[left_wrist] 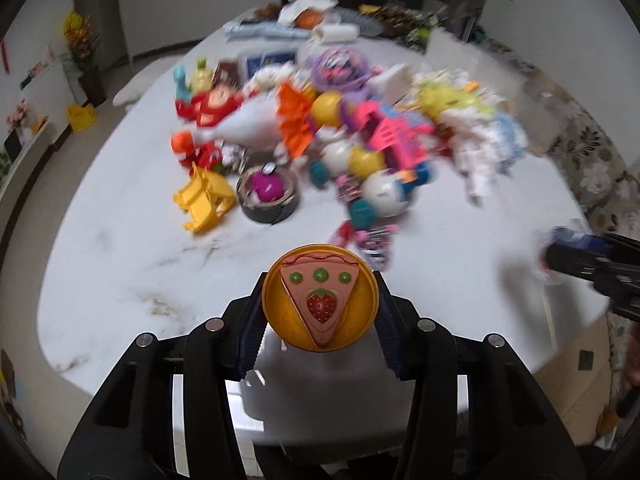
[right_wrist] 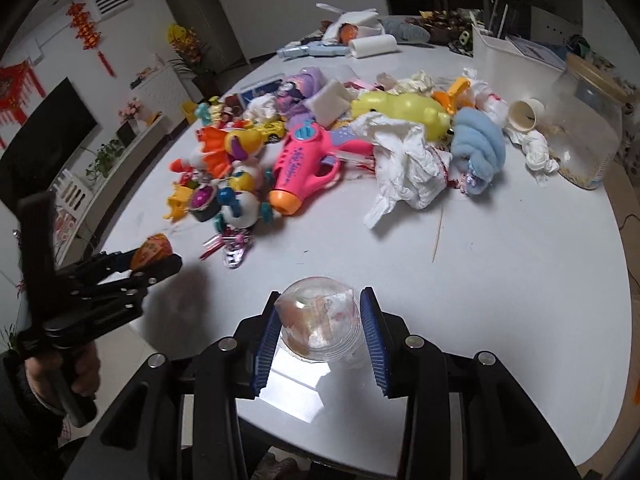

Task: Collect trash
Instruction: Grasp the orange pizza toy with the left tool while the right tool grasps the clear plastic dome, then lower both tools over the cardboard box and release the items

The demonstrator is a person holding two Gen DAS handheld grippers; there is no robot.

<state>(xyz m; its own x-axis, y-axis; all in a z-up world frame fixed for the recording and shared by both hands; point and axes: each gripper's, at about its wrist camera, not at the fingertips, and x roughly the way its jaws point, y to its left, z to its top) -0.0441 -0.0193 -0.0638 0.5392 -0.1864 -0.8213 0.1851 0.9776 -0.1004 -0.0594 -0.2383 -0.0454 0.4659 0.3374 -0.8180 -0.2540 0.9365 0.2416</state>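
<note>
At the near edge of the white table point(right_wrist: 500, 300) you had both tongs loaded. Your left tongs point(left_wrist: 320, 304) were part closed, the pads pressed on either side of a round yellow lid point(left_wrist: 320, 298) with a pizza slice on it, held clear above the tabletop. Your right tongs point(right_wrist: 320, 320) were likewise part closed, gripping a clear plastic cup point(right_wrist: 318, 320) with crumpled wrapping inside. Behind them lay the heap: crumpled tissues point(right_wrist: 404, 160), a paper cup point(right_wrist: 526, 114), a pink toy gun point(right_wrist: 308, 164), a roll of tape point(left_wrist: 267, 198) and other toys mixed in.

It looked as if you were at the carrying stage, both picks made. No bin showed in either view, so the next move called for taking both pieces off the table to wherever the trash went, keeping the grips firm. The cup looked thin, so too hard a squeeze might have crushed it.
</note>
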